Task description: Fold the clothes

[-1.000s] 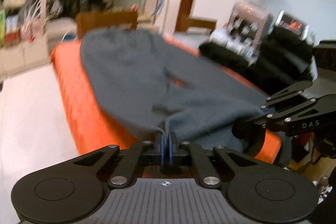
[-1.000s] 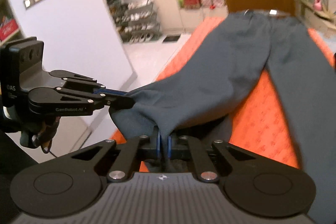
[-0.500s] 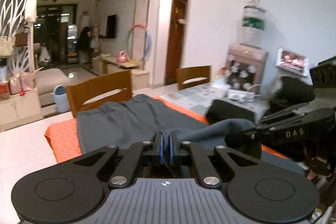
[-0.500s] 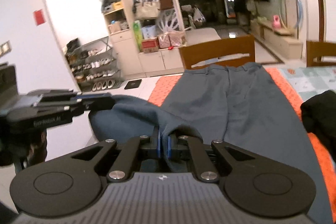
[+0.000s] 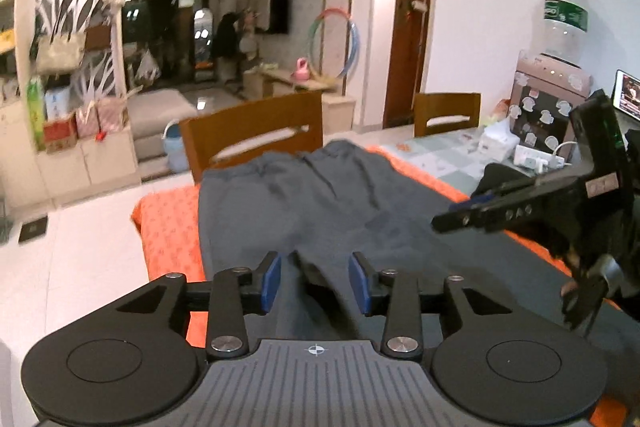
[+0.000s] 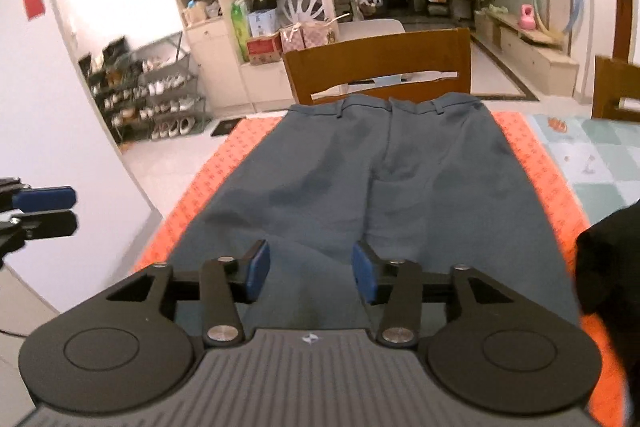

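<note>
Grey trousers (image 5: 320, 203) lie on the orange cloth (image 5: 168, 223) with the waistband (image 6: 392, 105) at the far end by a chair. The leg ends are folded forward over the upper part. My left gripper (image 5: 315, 281) hovers low over the near fold edge. Its jaws are opening, and the fabric lies loose between and under the blue pads (image 5: 270, 281). My right gripper (image 6: 310, 271) is opening too, over the other leg's fold, and its pads (image 6: 256, 269) are clear of the cloth. Each gripper shows in the other's view: right gripper (image 5: 448, 215), left gripper (image 6: 60, 211).
A wooden chair (image 6: 376, 63) stands at the table's far end, with a second chair (image 5: 446, 111) to the right. A dark clothes pile (image 6: 608, 267) sits on the right side of the table. A water dispenser (image 5: 552, 87) is against the wall and a shoe rack (image 6: 148, 95) stands far left.
Both grippers carried the trouser leg ends forward toward the waistband while shut on them. Now both have opened and let go, and the legs lie folded over the upper part.
</note>
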### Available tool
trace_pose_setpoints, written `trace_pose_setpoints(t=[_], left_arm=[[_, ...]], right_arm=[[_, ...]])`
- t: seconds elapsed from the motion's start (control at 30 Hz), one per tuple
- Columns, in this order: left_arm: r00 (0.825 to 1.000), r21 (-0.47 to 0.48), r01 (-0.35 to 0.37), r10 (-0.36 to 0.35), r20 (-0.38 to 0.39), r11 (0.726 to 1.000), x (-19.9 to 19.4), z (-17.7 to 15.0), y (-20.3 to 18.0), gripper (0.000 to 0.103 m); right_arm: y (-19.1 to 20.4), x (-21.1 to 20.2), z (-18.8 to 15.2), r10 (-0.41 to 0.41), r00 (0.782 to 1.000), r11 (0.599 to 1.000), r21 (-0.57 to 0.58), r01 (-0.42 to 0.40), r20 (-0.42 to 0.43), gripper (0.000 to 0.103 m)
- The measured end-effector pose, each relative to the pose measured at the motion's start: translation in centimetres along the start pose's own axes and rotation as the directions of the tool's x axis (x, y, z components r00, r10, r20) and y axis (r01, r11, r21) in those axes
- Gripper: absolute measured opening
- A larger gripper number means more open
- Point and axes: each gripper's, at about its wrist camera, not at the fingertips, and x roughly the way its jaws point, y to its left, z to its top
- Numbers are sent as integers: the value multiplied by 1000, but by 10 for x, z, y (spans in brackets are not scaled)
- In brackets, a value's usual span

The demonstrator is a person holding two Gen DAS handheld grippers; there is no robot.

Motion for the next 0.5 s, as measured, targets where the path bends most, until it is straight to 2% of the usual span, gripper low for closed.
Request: trace_pose_setpoints(t=[0.23,0.37,0.43,0.5], left_arm=[[997,-20,-11,10,-74,1000,-12,-39,-22,47],[994,-47,-2,-3,-108,999,-14,-55,-38,49],[993,-50,2,-8,-117,999,-16,-63,-46,59],[992,-45,1,-6,-130,999,-17,-72,-53,62]], right_arm=[[-9,-46,-37,35,999,993,-109,-36,-10,54],[-11,-64,-61,75,997,991,-111,-79,-35,57],[-3,-83,-80,79,996,989,-122,-85,-47,61],[2,-90,-97,65,996,986,-149,-72,-56,67]])
